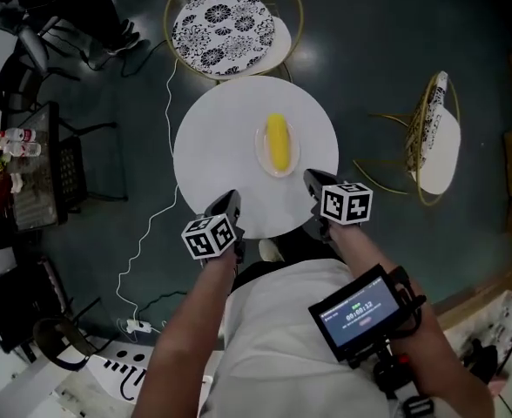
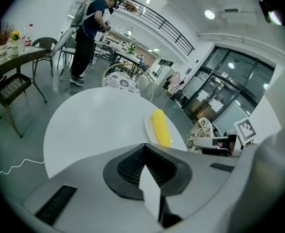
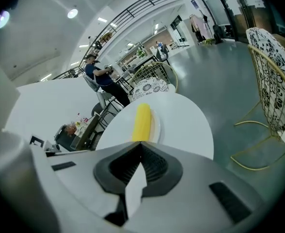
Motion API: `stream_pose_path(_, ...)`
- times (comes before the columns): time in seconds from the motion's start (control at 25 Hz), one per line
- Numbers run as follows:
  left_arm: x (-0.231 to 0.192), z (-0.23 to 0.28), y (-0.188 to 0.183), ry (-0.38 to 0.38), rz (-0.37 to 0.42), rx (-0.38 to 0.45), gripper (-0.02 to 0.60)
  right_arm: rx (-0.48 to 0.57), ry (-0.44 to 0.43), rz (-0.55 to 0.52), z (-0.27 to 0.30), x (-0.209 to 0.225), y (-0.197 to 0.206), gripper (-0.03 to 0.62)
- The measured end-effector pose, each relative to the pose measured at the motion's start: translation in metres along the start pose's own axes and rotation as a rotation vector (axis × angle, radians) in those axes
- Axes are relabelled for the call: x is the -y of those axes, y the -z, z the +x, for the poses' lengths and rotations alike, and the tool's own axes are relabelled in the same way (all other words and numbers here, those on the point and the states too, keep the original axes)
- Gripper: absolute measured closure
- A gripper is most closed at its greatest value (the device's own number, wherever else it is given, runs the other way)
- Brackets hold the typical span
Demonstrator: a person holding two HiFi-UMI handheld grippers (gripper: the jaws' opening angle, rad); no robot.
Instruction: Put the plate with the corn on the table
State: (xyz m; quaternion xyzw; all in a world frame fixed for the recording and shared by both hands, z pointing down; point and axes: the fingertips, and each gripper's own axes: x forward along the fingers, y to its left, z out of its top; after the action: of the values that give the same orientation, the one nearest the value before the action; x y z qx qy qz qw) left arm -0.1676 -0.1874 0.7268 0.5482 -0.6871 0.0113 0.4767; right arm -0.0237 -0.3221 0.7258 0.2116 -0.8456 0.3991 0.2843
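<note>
Head view: from above, steeply down onto the round white bench, with the left hand-held gripper and right hand-held gripper at its near edge. Left gripper view: low and close over that near edge, facing across the top, corn just right of centre. Right gripper view: equally low and close, facing across with the corn straight ahead. Common to all three: bench top, corn, and the patterned chair beyond the far edge.
</note>
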Motion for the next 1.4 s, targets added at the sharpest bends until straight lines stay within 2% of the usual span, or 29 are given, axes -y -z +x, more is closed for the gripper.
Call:
stream_pose_path(0.2, 0.023, -0.029, 0.022, 0.069, 0.119, -0.013, 0.574, 0.031, -0.051, -0.045, -0.021, -0.026, 0.005, 0.586)
stream_pose_path(0.36, 0.035, -0.049, 0.034, 0.1, 0.128, 0.01, 0.574, 0.053, -0.071, -0.078, -0.04, -0.044, 0.012, 0.586)
stream_pose_path(0.84, 0.066, -0.104, 0.036, 0.19, 0.198, 0.115, 0.574, 0.122, -0.144, -0.174, -0.091, -0.09, 0.038, 0.586)
stream_pose_path(1.4, 0.099, -0.167, 0.073, 0.284, 0.271, 0.132, 0.574, 0.197, -0.209, -0.21, -0.152, -0.129, 0.074, 0.586)
